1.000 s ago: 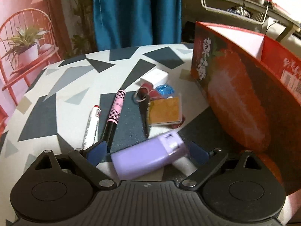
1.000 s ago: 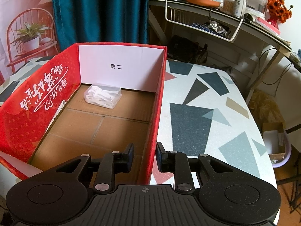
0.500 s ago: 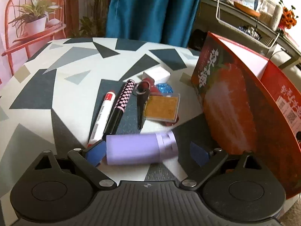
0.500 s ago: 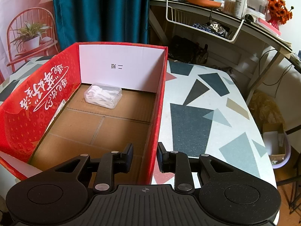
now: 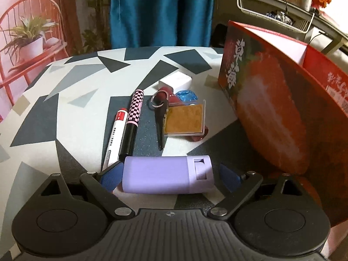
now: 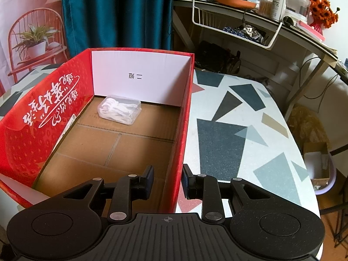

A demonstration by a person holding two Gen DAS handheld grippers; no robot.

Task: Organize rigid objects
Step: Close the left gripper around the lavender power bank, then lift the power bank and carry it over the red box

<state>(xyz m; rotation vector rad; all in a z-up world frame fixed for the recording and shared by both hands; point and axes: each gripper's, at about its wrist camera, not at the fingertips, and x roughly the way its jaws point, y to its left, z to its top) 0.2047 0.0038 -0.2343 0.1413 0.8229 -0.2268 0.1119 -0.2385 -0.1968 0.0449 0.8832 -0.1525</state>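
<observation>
**1 purple case lined up, box wall between the other jaws**

1 purple case point(image 5: 166, 174) lies crosswise on the bench point(image 5: 71, 91), just left of the red box point(image 5: 271, 108), between the spread jaws of the left tool point(image 5: 167, 175). The left pad looks to be at its end and the right pad stands clear, so it is bracketed, not gripped. It looks like light, stiff, smooth plastic with a ribbed wheel near its right end; a hold across the plain body should slip less than one on the end caps. Beyond it, still left of the box, lie a white marker point(image 5: 115, 134) with small print too fine to read, a checkered pen point(image 5: 133, 121), a key point(image 5: 159, 117) and a clear card case point(image 5: 186, 119). The right tool point(image 6: 167, 179) has its jaws narrowly parted on either side of the box's right wall; whether they pinch it I cannot tell. Inside, at the far end, sits a clear tub point(image 6: 119, 109). The box carries Chinese writing.
</observation>
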